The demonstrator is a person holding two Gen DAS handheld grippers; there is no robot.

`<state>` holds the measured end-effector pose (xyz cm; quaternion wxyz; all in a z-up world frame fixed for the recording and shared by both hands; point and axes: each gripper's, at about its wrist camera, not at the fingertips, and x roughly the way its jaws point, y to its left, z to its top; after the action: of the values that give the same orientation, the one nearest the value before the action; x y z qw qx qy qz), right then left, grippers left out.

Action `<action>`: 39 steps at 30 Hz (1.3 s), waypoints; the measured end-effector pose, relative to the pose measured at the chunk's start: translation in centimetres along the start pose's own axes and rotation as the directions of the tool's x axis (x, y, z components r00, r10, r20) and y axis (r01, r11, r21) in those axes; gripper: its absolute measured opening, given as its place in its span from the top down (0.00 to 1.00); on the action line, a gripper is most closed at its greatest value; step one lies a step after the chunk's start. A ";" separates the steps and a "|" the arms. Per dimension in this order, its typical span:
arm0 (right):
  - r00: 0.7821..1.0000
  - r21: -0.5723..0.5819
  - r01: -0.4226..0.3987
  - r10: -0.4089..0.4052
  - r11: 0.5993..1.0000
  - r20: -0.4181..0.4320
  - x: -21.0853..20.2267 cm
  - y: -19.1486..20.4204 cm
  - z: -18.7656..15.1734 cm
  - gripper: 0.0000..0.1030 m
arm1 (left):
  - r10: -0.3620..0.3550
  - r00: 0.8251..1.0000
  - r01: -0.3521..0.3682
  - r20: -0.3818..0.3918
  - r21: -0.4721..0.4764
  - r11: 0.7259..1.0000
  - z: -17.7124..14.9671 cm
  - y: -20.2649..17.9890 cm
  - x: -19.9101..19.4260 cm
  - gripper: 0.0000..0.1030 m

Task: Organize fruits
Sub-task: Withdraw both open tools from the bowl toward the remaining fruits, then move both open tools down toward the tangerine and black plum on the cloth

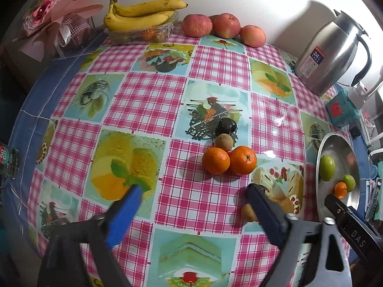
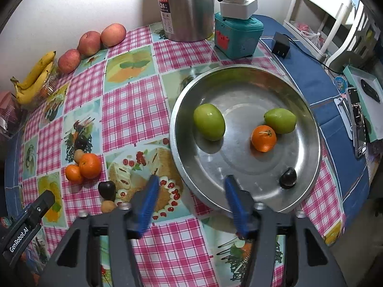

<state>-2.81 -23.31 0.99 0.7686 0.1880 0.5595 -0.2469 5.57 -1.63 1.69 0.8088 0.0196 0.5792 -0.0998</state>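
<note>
Left wrist view. My left gripper (image 1: 194,196) hangs over the checked cloth (image 1: 148,100), jaws wide, nothing between the blue pads (image 1: 126,212). A small brown fruit (image 1: 249,212) lies just outside the right finger, partly hidden by it. Farther out, two oranges (image 1: 228,160) touch side by side; just beyond them sits another brown fruit (image 1: 224,141), then a dark plum (image 1: 227,126). At the far edge by the wall: bananas (image 1: 141,14) on a clear tub, and three apples (image 1: 222,27) in a row. Steel jug (image 1: 332,52) far right. The metal bowl (image 1: 335,141) is at the right, seen edge-on, holding two green fruits and a small orange. My other gripper's finger pokes in at lower right.

Right wrist view. My right gripper (image 2: 190,198) is spread partway, holding nothing; its left finger is over the cloth, its right finger over the bowl's near rim (image 2: 244,68). In the bowl: a green fruit (image 2: 209,125) on the left, a second green one (image 2: 280,120) to the right touching a small orange (image 2: 263,138), and a dark plum (image 2: 288,177) near the close rim. On the cloth to the left: another dark plum (image 2: 107,189) with a brown fruit just nearer than it, and the two oranges farther left. A teal box (image 2: 237,35) stands beside the jug at the far side.
</note>
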 end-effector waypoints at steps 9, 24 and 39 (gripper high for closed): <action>0.999 -0.034 0.030 -0.028 0.999 0.046 0.2 0.0 0.1 0.08 | 0.042 0.999 -0.043 0.033 0.050 0.998 0.0 -0.6 0.3 0.00; 0.999 -0.034 0.011 -0.009 0.999 0.040 0.9 0.4 0.0 0.08 | 0.048 0.991 -0.061 0.121 0.103 0.993 0.5 -0.8 -0.2 0.00; 1.000 -0.099 -0.008 0.008 0.995 0.004 1.1 3.8 0.3 0.08 | 0.009 0.995 -0.015 0.103 0.053 0.998 2.2 1.0 0.7 0.00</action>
<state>-0.07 -20.56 0.08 0.7792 0.1513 0.5685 -0.2162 7.96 -1.09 1.69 0.8373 0.0398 0.5338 -0.1115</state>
